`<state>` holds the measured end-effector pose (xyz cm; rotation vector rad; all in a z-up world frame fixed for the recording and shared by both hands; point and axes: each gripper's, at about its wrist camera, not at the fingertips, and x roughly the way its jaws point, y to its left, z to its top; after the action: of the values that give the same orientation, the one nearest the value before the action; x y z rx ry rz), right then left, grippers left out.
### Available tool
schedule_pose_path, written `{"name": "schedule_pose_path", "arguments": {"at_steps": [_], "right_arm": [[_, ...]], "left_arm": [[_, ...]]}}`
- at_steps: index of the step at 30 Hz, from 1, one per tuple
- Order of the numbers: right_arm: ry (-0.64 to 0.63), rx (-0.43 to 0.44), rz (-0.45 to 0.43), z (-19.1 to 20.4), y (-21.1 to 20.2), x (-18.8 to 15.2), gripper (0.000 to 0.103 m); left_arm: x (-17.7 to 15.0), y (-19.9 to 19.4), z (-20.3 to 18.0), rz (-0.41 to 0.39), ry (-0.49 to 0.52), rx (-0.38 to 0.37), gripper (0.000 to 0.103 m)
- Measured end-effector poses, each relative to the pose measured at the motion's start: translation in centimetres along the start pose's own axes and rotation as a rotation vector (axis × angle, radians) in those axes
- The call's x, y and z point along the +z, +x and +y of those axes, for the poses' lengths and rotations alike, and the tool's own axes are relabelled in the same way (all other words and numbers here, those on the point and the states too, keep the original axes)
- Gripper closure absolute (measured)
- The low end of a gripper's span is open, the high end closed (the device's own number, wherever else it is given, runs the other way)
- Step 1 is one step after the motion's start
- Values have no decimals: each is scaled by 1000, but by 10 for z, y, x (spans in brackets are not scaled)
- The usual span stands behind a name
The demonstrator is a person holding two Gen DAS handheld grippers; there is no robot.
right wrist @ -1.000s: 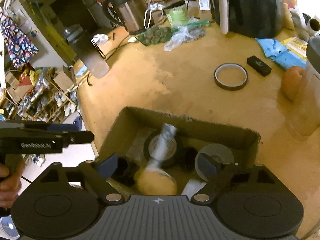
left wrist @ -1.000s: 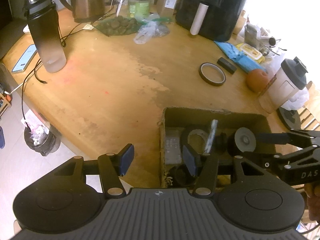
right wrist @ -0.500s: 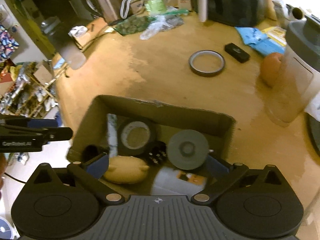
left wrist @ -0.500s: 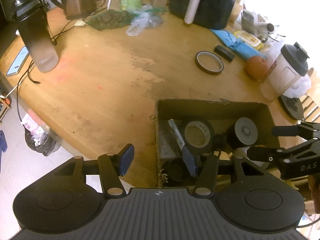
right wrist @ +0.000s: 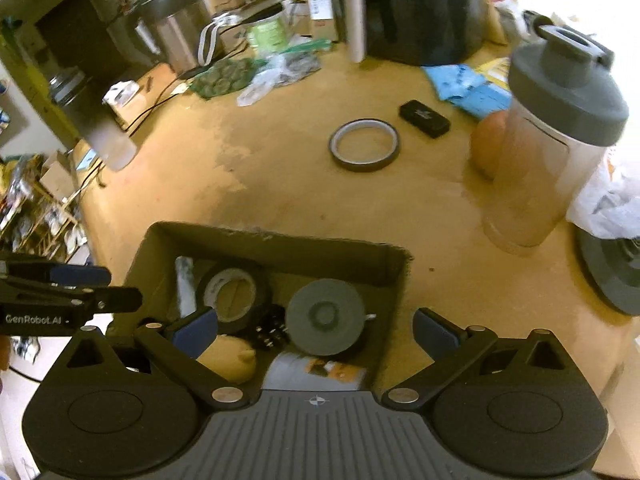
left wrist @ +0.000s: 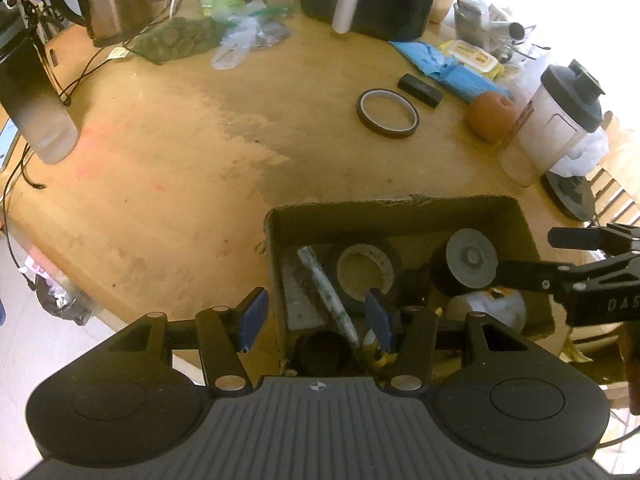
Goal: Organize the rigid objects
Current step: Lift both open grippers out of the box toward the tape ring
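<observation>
In the left wrist view, the cardboard box (left wrist: 400, 210) sat at the table's (left wrist: 180, 152) near edge, toward five o'clock of the frame. Inside lay a dark tape roll (left wrist: 366, 270), a grey cylinder (left wrist: 326, 290) slanting beside it, and a grey disc (left wrist: 472, 258). The left gripper (left wrist: 316, 314) hovered over the box's left wall, jaws spread and empty. The right gripper (left wrist: 560, 254) reached in from three o'clock.

In the right wrist view, the box (right wrist: 276, 246) showed the tape roll (right wrist: 232, 290), disc (right wrist: 326, 316) and a tan rounded object (right wrist: 228, 360). The right gripper (right wrist: 316, 328) hung above, fingers wide apart, holding nothing. A thin tape ring (right wrist: 364, 144) lay on the table at twelve o'clock.
</observation>
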<state>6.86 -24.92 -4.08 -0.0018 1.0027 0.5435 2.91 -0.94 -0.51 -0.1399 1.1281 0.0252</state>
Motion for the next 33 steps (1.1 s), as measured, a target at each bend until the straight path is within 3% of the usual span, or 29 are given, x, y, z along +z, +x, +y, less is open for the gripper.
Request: {"name": "schedule_pose_path", "arguments": {"at_steps": [8,23,33], "right_arm": [[39,-36,-22,-13,1,4,0],[33,-46,-75,-3,12,31,0],[29,-57,-88,3,19,64,0]], "left_arm": [[9,4,0,-6,18,-2,50],[28,7,8,-58,24,-33,50],[63,8,12,-115,44,-77,50]]}}
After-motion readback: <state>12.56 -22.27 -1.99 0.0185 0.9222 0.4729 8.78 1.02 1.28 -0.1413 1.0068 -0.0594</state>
